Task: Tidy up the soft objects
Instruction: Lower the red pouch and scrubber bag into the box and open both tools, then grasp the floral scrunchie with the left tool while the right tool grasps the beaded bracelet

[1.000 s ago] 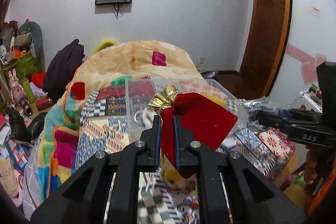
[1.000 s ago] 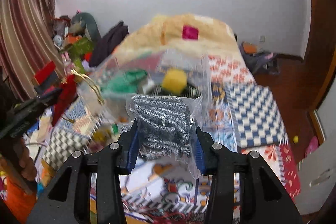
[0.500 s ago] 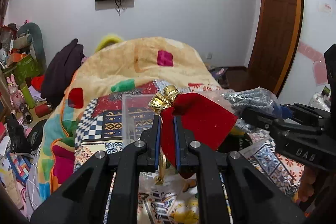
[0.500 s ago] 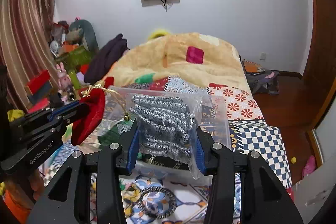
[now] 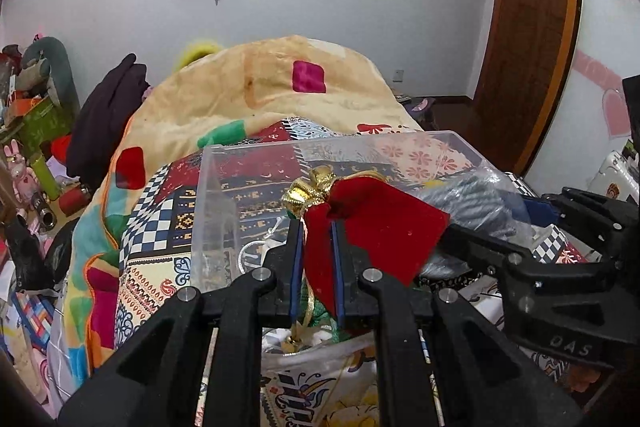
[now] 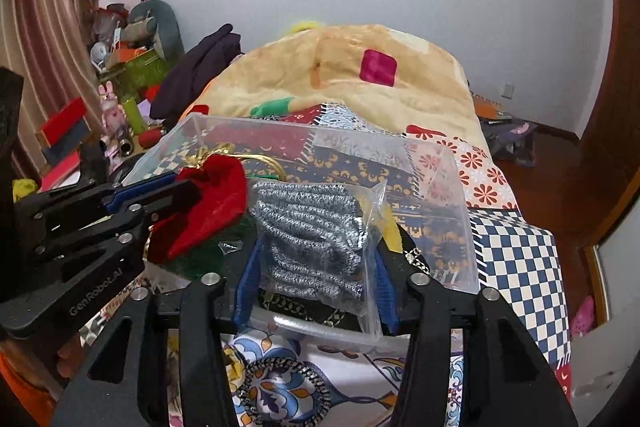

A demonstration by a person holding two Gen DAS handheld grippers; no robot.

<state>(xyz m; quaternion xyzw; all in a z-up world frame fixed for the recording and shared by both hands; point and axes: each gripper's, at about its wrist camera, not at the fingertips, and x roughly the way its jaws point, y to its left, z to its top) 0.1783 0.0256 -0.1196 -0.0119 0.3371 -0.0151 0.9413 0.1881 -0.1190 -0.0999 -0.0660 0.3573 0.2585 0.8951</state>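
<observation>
My left gripper [image 5: 316,227] is shut on a red velvet pouch [image 5: 384,227] with a gold drawstring top, held over a clear plastic bin [image 5: 216,203] on the bed. The pouch [image 6: 208,203] and the left gripper [image 6: 188,193] also show at the left of the right wrist view. My right gripper [image 6: 316,251] is shut on a clear bag of grey knitted fabric [image 6: 312,227], held over the near part of the bin [image 6: 460,227]. That bag [image 5: 476,203] and the right gripper [image 5: 536,215] show at the right of the left wrist view.
The bin holds green fabric [image 6: 208,259] and a yellow item [image 6: 392,231]. A braided ring [image 6: 284,387] lies on the patterned bedspread before the bin. A beige quilt [image 6: 360,83] is heaped behind. Cluttered shelves [image 6: 120,67] stand at the left, a wooden door [image 5: 528,27] at the right.
Both grippers have moved forward and lowered over the clear bin, each still gripping its item. The bin now fills more of both views.
</observation>
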